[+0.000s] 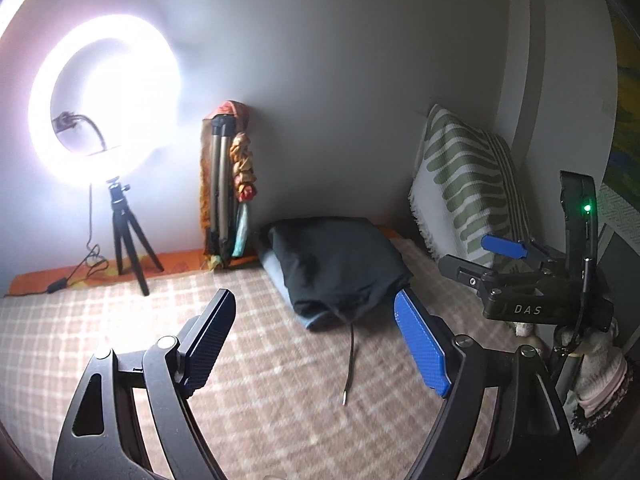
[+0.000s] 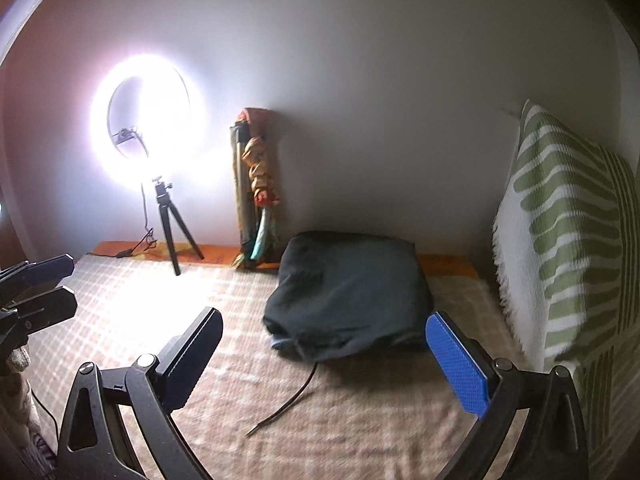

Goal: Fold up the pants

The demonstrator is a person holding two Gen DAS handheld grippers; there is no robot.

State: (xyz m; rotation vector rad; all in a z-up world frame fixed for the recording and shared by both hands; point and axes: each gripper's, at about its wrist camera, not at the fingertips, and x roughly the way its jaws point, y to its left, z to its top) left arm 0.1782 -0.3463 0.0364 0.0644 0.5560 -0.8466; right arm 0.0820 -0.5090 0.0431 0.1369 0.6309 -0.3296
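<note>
My left tool [image 1: 316,340] is held level above the bed [image 1: 120,344], pointing forward toward the wall, with its two fingers spread wide apart and gripping nothing. My right tool [image 2: 324,356] is held in the same attitude, above the bed and aimed forward, its fingers likewise spread wide with nothing between them. In the left wrist view, the right tool [image 1: 504,248] appears at the right edge, to the side of the left tool and somewhat ahead of it, its blue pad [image 1: 505,247] visible and a green indicator lit on its body. In the right wrist view, the left tool [image 2: 52,284] enters from the left edge with its fingers apart. The pants [image 2: 348,292] lie folded in a compact dark bundle on the checked blanket [image 2: 360,420] covering the bed, ahead of both tools and near the wall, touched by neither tool. A lighter blue layer shows at the bundle's near lower edge, and a thin dark drawstring [image 2: 284,408] trails from it across the blanket toward me. A green-and-white patterned pillow [image 2: 568,232] stands upright to the right of the pants. A lit ring light [image 2: 148,120] on a small tripod [image 2: 176,232] stands at the far left of the bed, and a folded tripod wrapped in cloth [image 2: 256,192] leans against the wall between the ring light and the pants.
</note>
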